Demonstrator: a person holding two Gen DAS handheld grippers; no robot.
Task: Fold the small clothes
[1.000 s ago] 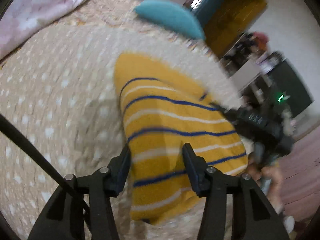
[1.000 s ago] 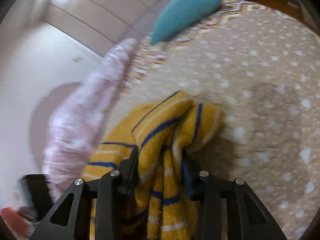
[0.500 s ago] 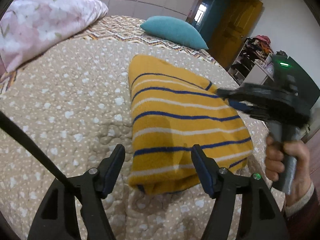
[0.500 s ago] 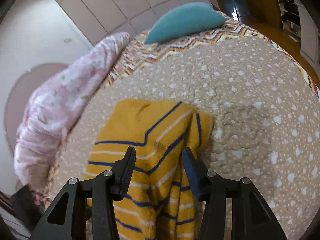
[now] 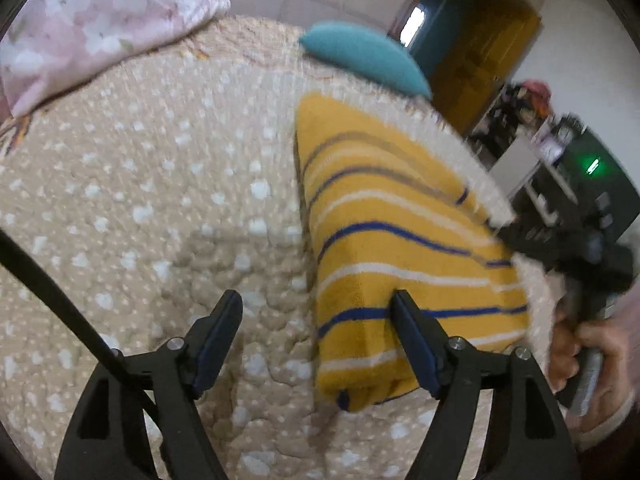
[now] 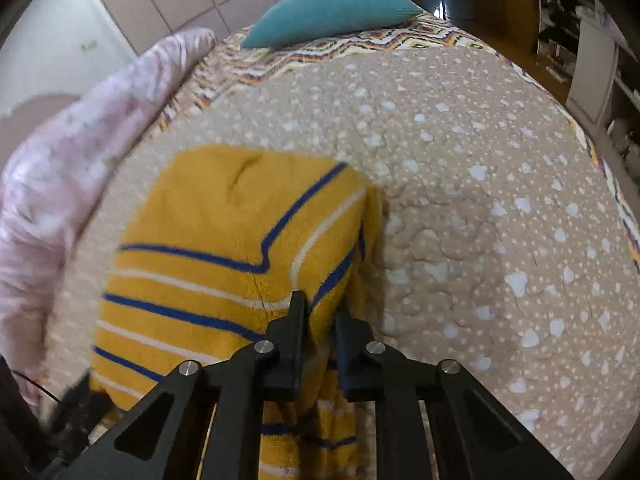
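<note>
Your right gripper (image 6: 318, 312) has its fingers pinched on the near edge of the folded yellow striped garment (image 6: 224, 248) lying on the bed (image 6: 480, 200), your left gripper (image 5: 316, 332) spread wide, teal pillow (image 6: 332, 8) beyond.
</note>
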